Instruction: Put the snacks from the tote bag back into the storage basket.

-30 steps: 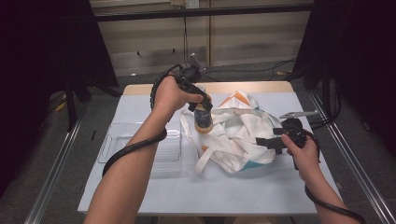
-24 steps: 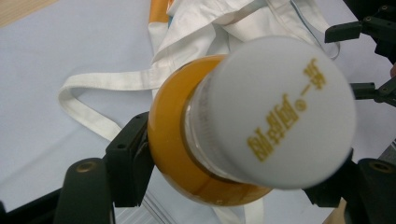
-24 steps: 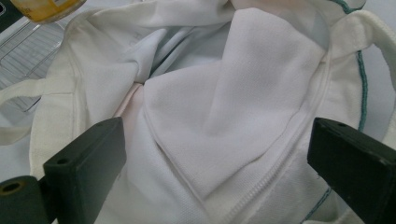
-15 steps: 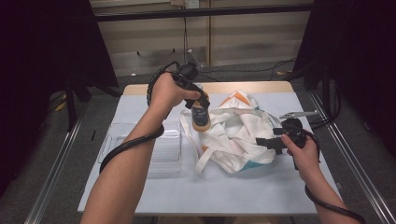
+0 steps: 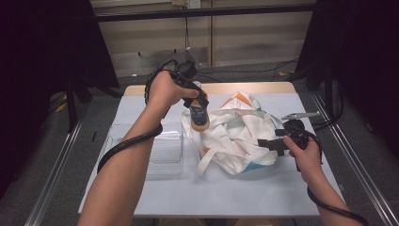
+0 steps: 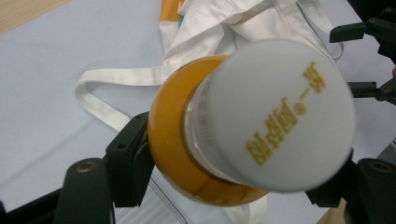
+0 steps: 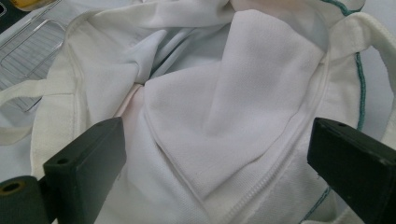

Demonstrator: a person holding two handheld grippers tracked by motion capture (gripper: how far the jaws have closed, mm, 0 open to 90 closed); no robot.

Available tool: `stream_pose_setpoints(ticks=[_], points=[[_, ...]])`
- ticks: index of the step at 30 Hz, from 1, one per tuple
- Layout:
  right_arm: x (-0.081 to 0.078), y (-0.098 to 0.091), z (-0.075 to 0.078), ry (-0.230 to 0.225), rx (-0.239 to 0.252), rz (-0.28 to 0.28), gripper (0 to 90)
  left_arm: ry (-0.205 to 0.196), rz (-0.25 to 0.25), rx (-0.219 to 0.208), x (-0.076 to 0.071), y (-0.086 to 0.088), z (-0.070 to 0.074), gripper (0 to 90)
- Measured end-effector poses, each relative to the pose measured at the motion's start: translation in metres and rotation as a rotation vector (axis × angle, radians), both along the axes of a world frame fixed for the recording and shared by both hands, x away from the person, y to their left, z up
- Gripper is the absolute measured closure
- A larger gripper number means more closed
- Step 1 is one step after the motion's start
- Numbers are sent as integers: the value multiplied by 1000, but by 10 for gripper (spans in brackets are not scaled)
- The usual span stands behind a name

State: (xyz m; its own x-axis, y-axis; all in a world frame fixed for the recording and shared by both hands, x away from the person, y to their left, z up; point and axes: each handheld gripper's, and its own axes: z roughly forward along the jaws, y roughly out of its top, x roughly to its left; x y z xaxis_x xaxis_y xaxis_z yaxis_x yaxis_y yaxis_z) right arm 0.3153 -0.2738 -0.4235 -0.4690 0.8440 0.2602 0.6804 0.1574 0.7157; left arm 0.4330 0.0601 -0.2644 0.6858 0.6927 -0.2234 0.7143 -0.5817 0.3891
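Bottle [image 5: 199, 114] of orange drink, white cap, clamped in left gripper [image 5: 196, 104], hanging above tote bag [image 5: 237, 136] edge. Right gripper [image 5: 267, 143] jaws spread, at bag mouth, gripping nothing. Step: loading bottle. Next: hold mouth wide, lower bottle inside.

light falls from above onto the table [image 5: 282, 183], which shows bright and pale, while the room at the left and right edges of the high view sinks into near black. shadows under the white bag [image 5: 240, 136] are soft and short. in the left gripper view the bottle [image 6: 261, 116] looms close, its white cap blurred and slightly glaring. the right gripper view is evenly lit, the cloth sharp, the jaws soft at the bottom.
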Motion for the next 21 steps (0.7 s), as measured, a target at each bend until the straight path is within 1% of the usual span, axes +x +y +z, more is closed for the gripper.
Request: stream_pose_setpoints(ticks=[3,5,6,7,9,10,13,14,15,17,18,21], points=[[0,1,0,-1,1,1,46,4,7,-1,0,1,1,300],[0,1,0,2,0,2,46,-2,7,1,0,3,2,300],[0,1,0,-1,-1,3,46,-4,-1,7,0,3,3,300],[0,1,0,0,-1,3,46,-4,10,4,0,4,3,300],[0,1,1,-3,0,1,46,-2,12,4,0,6,4,300],[0,1,1,-2,0,1,46,-2,2,14,1,7,4,300],[0,1,1,-4,-1,1,47,0,19,8,1,9,4,300],[0,1,1,-4,-1,1,47,-3,12,12,1,10,5,300],[0,1,1,-4,-7,0,47,-3,24,10,1,10,5,300],[0,1,2,-5,-6,3,47,0,15,16,1,13,6,300],[0,1,2,-8,-4,3,47,-3,27,8,1,13,5,300],[0,2,3,-11,-6,4,47,-3,25,19,1,16,7,300]])
